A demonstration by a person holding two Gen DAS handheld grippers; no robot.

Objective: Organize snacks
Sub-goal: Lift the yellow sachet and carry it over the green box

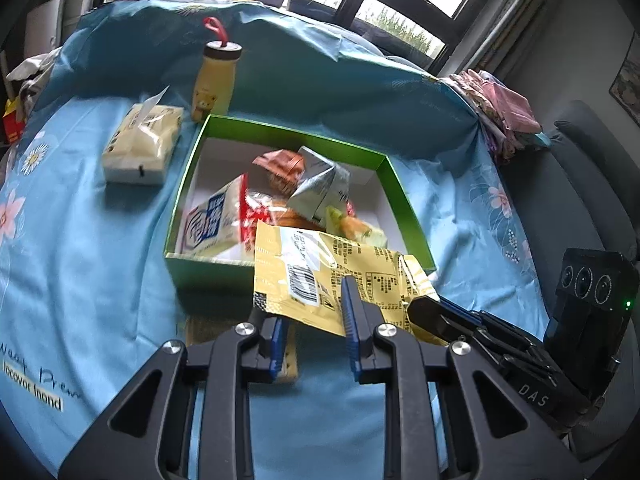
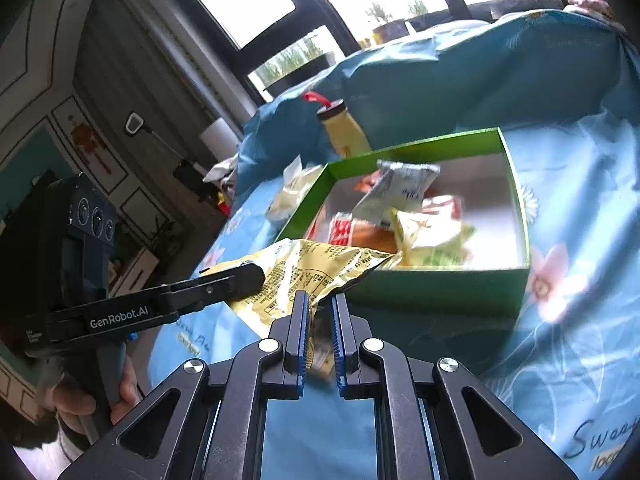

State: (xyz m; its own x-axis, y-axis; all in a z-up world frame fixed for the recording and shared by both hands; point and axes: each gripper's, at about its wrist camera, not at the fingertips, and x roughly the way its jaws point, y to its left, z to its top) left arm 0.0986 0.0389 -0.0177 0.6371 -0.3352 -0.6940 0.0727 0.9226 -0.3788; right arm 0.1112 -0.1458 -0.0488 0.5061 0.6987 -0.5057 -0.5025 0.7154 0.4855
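Left wrist view: your left gripper (image 1: 316,320) grasps the near edge of the yellow snack bag (image 1: 320,276), whose far end overhangs the front wall of the green box (image 1: 208,272). The box holds several snack packets and sits on the blue floral cloth (image 1: 100,260), beside a tissue pack (image 1: 140,144) and a yellow bottle (image 1: 214,80). Right wrist view: your right gripper (image 2: 320,328) is clenched on the same bag's (image 2: 296,276) crumpled corner, beside the box (image 2: 440,288).
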